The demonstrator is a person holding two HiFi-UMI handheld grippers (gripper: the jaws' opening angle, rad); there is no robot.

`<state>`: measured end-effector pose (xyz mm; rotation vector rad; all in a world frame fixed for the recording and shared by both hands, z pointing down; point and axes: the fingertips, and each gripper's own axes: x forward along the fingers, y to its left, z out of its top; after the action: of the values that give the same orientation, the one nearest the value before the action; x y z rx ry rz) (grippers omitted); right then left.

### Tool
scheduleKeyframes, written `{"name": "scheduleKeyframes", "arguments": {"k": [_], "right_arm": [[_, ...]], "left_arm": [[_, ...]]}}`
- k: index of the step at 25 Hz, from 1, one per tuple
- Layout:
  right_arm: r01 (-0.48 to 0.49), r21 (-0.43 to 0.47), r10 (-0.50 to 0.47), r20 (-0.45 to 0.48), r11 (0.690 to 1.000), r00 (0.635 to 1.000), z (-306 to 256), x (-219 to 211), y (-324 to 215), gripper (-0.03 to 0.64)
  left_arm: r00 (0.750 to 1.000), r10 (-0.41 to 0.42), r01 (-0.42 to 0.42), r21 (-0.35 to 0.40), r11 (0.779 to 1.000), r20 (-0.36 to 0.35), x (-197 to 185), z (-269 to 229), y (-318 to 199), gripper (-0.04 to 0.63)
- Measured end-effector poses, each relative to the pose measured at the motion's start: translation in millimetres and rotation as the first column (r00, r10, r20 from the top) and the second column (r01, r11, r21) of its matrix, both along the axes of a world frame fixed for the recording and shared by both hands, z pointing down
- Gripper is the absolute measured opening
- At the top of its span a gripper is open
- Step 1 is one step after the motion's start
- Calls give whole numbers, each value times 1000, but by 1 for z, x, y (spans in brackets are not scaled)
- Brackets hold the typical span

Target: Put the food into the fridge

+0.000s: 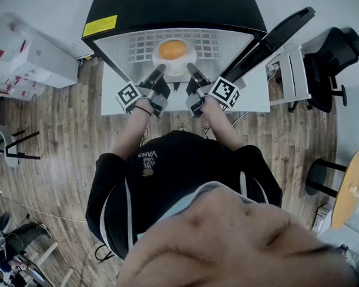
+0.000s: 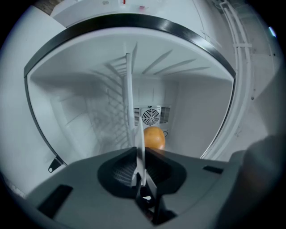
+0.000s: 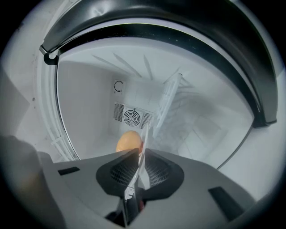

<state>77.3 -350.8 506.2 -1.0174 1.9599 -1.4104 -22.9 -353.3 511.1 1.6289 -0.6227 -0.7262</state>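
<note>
A white plate (image 1: 186,61) carries an orange (image 1: 172,49) just inside the open fridge (image 1: 175,16), above its wire shelf (image 1: 208,43). My left gripper (image 1: 158,72) is shut on the plate's near left rim, and my right gripper (image 1: 191,70) is shut on its near right rim. In the left gripper view the plate (image 2: 140,150) shows edge-on between the jaws of the gripper (image 2: 139,179), with the orange (image 2: 154,138) beyond. The right gripper view shows the same: the plate's edge (image 3: 144,154) in the gripper (image 3: 136,176), and the orange (image 3: 128,141) in front of the rear fan grille (image 3: 132,117).
The fridge door (image 1: 273,39) stands open at the right. A black office chair (image 1: 332,55) and a round wooden table (image 1: 348,190) are further right. White boxes (image 1: 29,54) lie at the left on the wooden floor.
</note>
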Motion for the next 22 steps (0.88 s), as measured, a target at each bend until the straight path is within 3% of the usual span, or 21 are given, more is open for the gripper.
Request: {"name": "scheduleKeyframes", "arguments": {"k": [22], "right_arm": [[24, 14, -24, -4, 1000, 1000, -3, 2, -21, 38]], "left_arm": [[999, -39, 40, 10, 999, -23, 1, -2, -19, 37]]}}
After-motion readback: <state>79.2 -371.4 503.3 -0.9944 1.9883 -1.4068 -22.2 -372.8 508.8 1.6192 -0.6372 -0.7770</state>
